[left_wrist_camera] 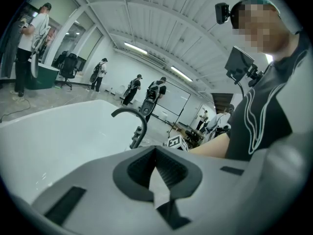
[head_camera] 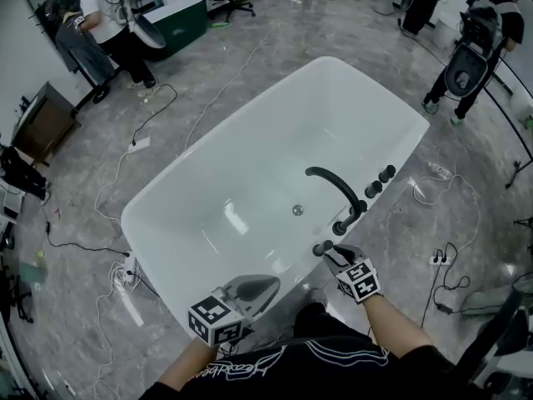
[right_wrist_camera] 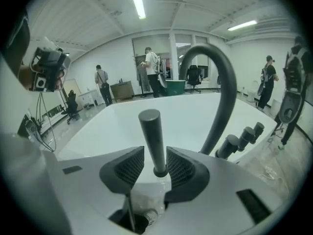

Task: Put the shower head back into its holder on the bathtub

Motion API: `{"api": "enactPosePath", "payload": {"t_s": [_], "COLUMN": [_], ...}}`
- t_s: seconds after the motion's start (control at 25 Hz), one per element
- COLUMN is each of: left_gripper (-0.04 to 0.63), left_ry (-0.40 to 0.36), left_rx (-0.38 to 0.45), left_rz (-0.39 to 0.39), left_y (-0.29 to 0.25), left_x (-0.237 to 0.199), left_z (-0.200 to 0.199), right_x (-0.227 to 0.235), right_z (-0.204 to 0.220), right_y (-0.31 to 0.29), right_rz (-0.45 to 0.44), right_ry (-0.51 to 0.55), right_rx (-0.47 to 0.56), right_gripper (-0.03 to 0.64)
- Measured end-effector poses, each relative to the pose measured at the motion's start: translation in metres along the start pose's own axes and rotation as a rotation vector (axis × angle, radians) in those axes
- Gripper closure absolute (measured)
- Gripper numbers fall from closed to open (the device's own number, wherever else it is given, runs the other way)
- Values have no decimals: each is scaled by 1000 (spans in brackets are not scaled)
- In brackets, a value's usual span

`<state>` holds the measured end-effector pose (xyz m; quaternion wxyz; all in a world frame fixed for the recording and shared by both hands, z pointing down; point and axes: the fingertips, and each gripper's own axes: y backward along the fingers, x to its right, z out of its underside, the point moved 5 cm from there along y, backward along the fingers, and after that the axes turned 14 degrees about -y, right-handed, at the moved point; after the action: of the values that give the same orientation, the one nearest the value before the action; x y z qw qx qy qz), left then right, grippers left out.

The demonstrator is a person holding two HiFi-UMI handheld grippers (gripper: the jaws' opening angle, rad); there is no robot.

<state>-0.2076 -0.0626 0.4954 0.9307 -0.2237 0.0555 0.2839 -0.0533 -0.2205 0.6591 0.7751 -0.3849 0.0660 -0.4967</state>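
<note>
The shower head's dark handle (right_wrist_camera: 152, 141) stands upright on the white bathtub's near rim (head_camera: 275, 265), seated beside the curved black spout (head_camera: 333, 182). In the head view the handle (head_camera: 321, 247) is just ahead of my right gripper (head_camera: 331, 255). The right gripper (right_wrist_camera: 155, 168) is open; its pads flank the handle's base, with a gap showing on the left side. My left gripper (head_camera: 260, 288) hovers at the tub's near rim, and its jaws (left_wrist_camera: 156, 173) are shut on nothing. The spout (left_wrist_camera: 132, 119) shows beyond it.
Three black knobs (head_camera: 372, 188) line the rim past the spout, also seen as knobs (right_wrist_camera: 244, 136) to the right. Cables (head_camera: 125, 182) trail over the marble floor around the tub. People (head_camera: 117, 23) stand at the far left and far right (head_camera: 475, 40).
</note>
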Motion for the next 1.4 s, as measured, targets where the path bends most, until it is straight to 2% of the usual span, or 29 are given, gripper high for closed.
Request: {"api": "enactPosePath", "payload": {"t_s": [0.2, 0.28, 0.44, 0.64, 0.8, 1.0, 1.4], "left_gripper": [591, 591, 591, 591, 591, 591, 591], "left_ry": [-81, -104, -178, -292, -373, -438, -433], "left_rx": [24, 24, 47, 107, 132, 132, 128], "left_rz": [75, 89, 123, 207, 256, 285, 292], "left_y": [-9, -6, -2, 9, 21, 20, 14], "left_x": [17, 29, 55, 102, 132, 150, 153], "left_z": [-17, -20, -38, -71, -88, -101, -108], "right_x": [-15, -41, -104, -166, -189, -191, -186], "right_z": [-30, -40, -64, -85, -79, -78, -83], "right_y": [70, 102, 174, 249, 269, 284, 286], "right_rz": [-22, -96, -284, -430, -400, -393, -398], "right_ry": [-62, -66, -8, -25, 4, -14, -14], "right_rx": [133, 170, 233, 389, 426, 460, 454], "right_gripper": [491, 491, 494, 571, 591, 601, 603]}}
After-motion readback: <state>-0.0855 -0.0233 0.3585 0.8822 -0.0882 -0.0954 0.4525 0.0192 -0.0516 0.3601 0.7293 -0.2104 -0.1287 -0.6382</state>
